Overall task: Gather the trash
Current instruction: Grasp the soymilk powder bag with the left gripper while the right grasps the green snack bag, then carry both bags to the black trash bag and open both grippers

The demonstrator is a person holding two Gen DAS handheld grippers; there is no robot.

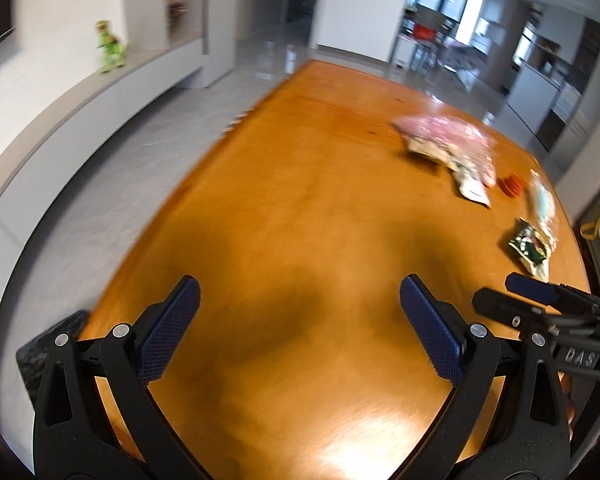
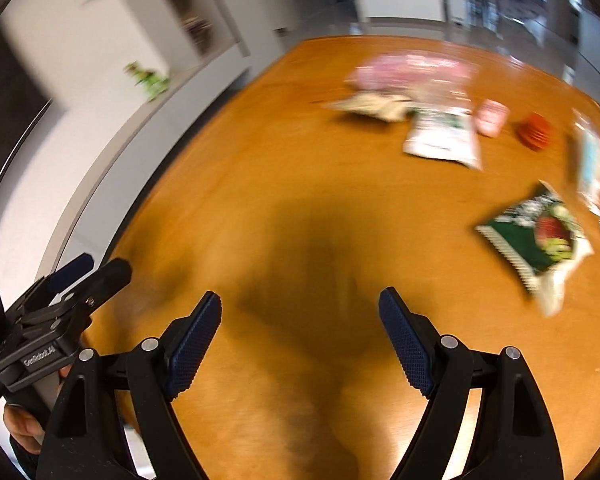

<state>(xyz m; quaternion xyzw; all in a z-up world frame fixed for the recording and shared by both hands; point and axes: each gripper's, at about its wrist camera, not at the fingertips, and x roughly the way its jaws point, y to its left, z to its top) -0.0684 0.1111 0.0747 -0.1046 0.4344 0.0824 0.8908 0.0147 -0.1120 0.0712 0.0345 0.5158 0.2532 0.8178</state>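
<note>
Standing by this glossy orange-brown wooden table (image 2: 260,184) and honestly nothing's been picked up yet. Going left to right: the left gripper (image 1: 300,304), black frame with blue textured pads, hangs over bare wood with its jaws spread wide, nothing between them. Right beside it the right gripper (image 2: 300,320) is the same story, wide apart and empty, tilted down at the tabletop. My guess is both are held open like that so they're ready to pinch a wrapper on arrival.

The trash is all bunched toward the far right of the table, well apart from both tools: a crumpled pink plastic bag (image 2: 412,68) with a beige wrapper (image 2: 372,106) against it, then a white-and-green flat packet (image 2: 444,136), a small pink packet (image 2: 492,118), a little red ridged cap-looking thing (image 2: 536,130), a clear plastic sleeve (image 2: 594,164) near the edge, and nearest, a dark green snack pouch (image 2: 536,236). That pouch looks like the easiest first grab. Everything's blurry, so details are fuzzy.
</note>
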